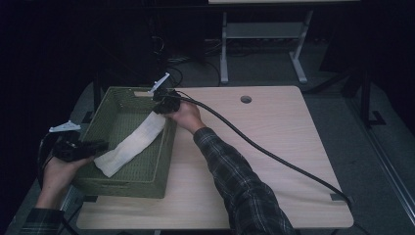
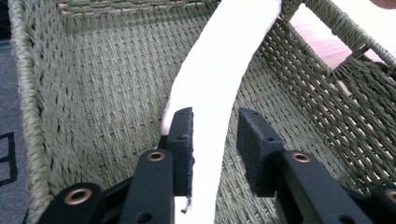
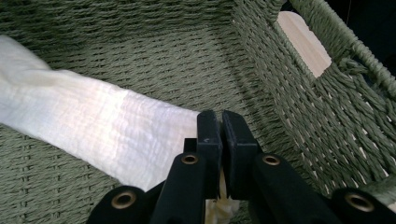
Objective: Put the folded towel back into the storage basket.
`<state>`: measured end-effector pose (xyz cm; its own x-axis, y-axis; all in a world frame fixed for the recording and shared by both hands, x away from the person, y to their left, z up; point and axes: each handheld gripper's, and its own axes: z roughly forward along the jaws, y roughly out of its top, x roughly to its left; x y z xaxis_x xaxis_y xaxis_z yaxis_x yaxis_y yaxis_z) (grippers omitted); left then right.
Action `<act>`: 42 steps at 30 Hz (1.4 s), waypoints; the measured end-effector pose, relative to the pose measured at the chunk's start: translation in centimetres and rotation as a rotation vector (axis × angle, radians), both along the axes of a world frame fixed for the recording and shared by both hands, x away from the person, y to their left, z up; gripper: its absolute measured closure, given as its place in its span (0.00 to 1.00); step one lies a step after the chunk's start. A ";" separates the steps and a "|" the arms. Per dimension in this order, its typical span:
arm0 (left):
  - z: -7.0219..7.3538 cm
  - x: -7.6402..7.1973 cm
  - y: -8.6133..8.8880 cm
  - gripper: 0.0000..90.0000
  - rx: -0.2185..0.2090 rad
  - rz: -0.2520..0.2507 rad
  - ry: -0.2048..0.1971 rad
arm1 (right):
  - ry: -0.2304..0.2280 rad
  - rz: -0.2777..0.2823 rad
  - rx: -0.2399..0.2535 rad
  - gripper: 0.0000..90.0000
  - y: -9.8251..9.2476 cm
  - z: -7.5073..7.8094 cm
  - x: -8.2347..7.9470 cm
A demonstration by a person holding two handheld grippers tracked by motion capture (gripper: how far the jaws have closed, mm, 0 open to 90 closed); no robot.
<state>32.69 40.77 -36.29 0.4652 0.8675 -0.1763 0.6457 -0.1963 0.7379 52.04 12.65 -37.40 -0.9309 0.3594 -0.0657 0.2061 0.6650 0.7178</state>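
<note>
My right gripper (image 3: 221, 126) pinches the cloth (image 3: 93, 126) inside the basket (image 3: 299, 79); left gripper (image 2: 215, 128) parted, cloth between (one pad (image 2: 184, 140) touching).

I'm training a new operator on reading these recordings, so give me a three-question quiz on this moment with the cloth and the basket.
1. True or false: the right gripper is shut on one end of the white cloth.
2. Multiple choice: the woven green basket sits
A. on the floor
B. at the left part of the wooden table
C. at the table's right edge
3. Short answer: how do the left gripper jaws stand to the cloth?

Key:
1. True. The jaws are pinched together on the cloth's end.
2. B.
3. Open: the cloth passes between them, lying against one pad, with a gap to the other.
</note>
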 end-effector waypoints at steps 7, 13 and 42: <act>0.4 0.1 -0.1 0.57 -0.009 0.008 -0.025 | 0.005 -0.035 0.013 0.84 -0.1 0.0 0.3; 0.8 0.2 -0.7 0.54 -0.006 -0.002 -0.038 | 0.012 -0.052 0.035 0.68 -0.4 0.7 0.2; 5.1 1.7 -13.7 0.30 0.034 -0.162 -0.123 | -0.009 -0.174 0.112 0.30 -14.4 4.3 -3.3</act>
<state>34.41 27.03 -31.19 0.6149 0.7844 -0.0815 0.5096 -0.3164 0.8001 48.75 -1.73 -33.12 -0.8537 0.5202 -0.0241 0.3043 0.5360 0.7875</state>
